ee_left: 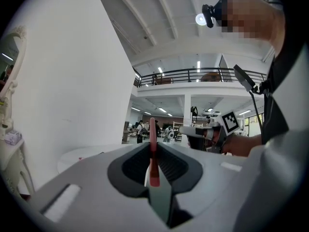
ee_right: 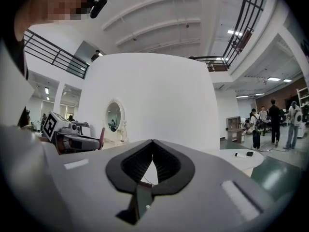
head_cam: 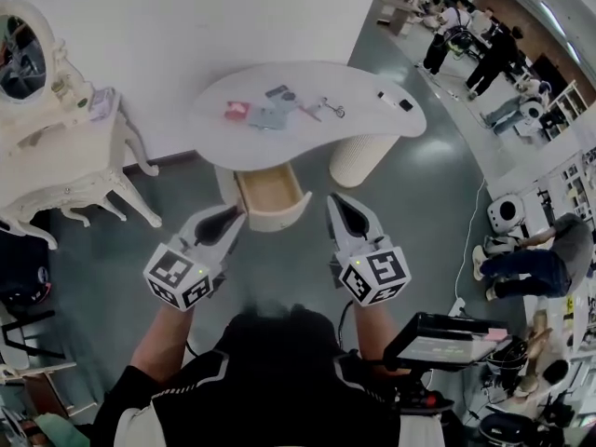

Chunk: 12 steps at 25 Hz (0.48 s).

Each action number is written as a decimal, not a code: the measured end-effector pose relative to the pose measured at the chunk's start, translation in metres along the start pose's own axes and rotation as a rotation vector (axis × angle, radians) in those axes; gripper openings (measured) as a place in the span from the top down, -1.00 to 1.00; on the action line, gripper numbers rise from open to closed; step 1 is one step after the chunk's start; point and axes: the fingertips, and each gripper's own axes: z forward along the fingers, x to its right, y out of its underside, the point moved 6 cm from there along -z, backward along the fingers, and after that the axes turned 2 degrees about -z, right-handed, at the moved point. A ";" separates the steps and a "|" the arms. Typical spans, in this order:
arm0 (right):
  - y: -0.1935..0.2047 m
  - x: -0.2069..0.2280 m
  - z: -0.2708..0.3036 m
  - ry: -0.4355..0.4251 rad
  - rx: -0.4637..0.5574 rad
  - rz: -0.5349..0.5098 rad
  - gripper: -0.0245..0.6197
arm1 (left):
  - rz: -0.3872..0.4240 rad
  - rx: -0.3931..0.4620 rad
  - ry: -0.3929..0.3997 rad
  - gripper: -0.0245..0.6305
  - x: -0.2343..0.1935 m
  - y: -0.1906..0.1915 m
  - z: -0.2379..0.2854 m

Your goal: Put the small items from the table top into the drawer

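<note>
The white kidney-shaped table [head_cam: 363,87] carries small items: a red piece [head_cam: 237,111], a blue-grey piece [head_cam: 271,116], a dark card [head_cam: 277,90], a metal trinket [head_cam: 322,110], and a white and a black bit [head_cam: 396,100] at the right end. Under its front edge the drawer [head_cam: 270,194] stands pulled out, its wooden inside showing. My left gripper [head_cam: 234,215] hovers just left of the drawer, shut on a thin red stick [ee_left: 152,129] that pokes out past the jaw tips. My right gripper [head_cam: 338,201] hovers just right of the drawer, shut with nothing in it [ee_right: 152,141].
A cream dressing table [head_cam: 65,147] with an oval mirror [head_cam: 20,59] stands at the left against the white wall. The table's ribbed round base [head_cam: 358,156] is right of the drawer. People and equipment fill the hall at the far right.
</note>
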 end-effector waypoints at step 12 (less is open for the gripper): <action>-0.005 0.069 0.051 -0.058 0.022 0.017 0.91 | -0.004 0.003 -0.060 0.79 -0.026 -0.015 0.068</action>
